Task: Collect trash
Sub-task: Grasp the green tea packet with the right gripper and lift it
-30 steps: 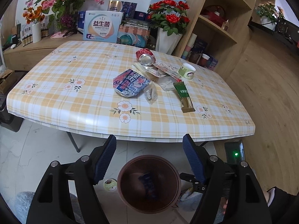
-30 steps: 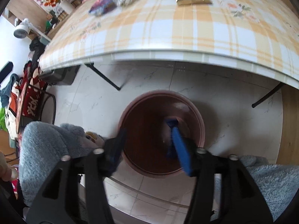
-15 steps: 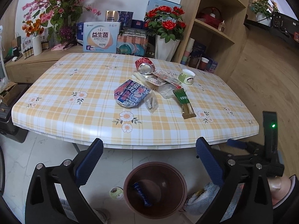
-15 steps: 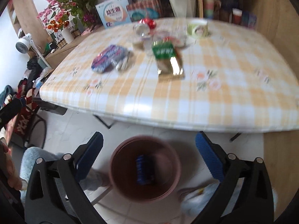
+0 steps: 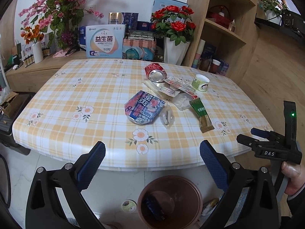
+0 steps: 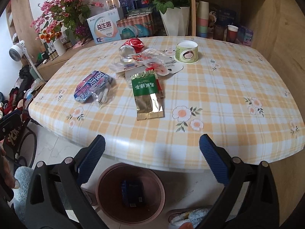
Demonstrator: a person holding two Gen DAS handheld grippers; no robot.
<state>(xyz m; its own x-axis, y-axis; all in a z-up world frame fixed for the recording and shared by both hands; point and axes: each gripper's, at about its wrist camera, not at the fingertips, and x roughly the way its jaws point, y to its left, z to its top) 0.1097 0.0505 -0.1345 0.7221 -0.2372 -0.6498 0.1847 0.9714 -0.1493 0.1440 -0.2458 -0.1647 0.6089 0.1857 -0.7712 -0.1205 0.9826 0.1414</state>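
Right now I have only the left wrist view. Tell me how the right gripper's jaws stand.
Observer: The right gripper is wide open, with nothing between its pads. It looks across the near edge of the table.
Operator: Check the brown bin. Its rim hides part of the bottom from me.
Observer: One dark blue box lies flat on the bottom. I see nothing else in there.
Operator: Report what stands beyond my left edge.
Observer: What looks like a small white fan on a pole stands beside the sideboard.
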